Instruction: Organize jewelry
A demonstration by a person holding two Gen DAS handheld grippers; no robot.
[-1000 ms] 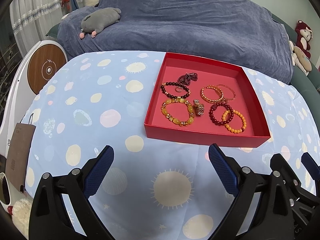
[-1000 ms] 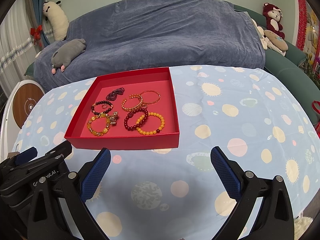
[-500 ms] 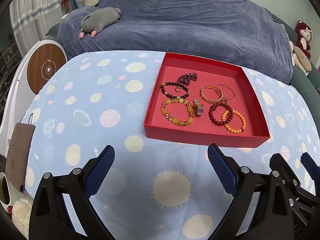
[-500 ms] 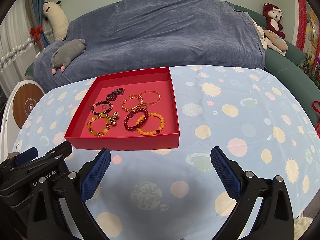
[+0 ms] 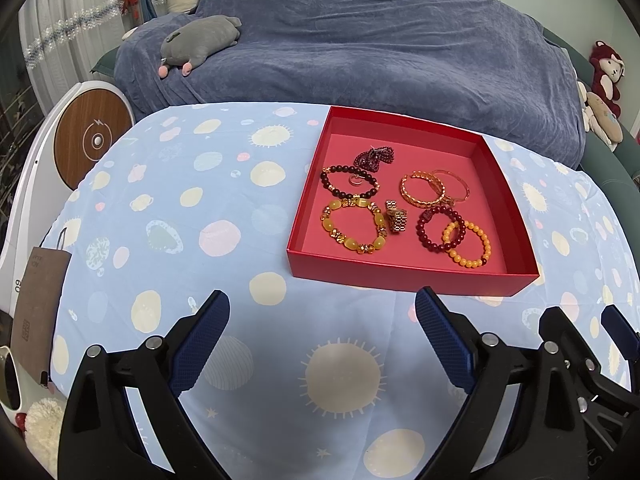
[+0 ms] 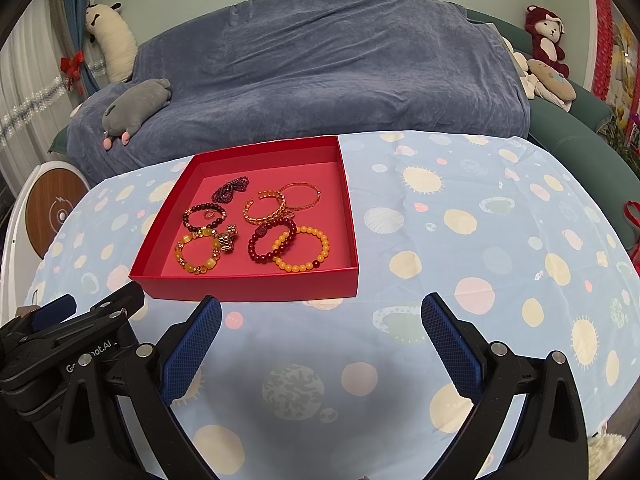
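Beaded bracelets point(image 5: 354, 225) in the red tray point(image 5: 404, 274) look light and limp; pinch one strand, both grippers point(image 5: 322, 312) point(image 6: 320, 314) gaping empty

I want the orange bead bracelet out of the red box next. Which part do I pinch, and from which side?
Pinch the near-right arc of the orange bracelet, coming down from above with the right gripper, which is open. It lies flat, so one finger goes inside the loop and one outside. Its left side overlaps the dark red bracelet; the right arc is free, but close to the box wall.
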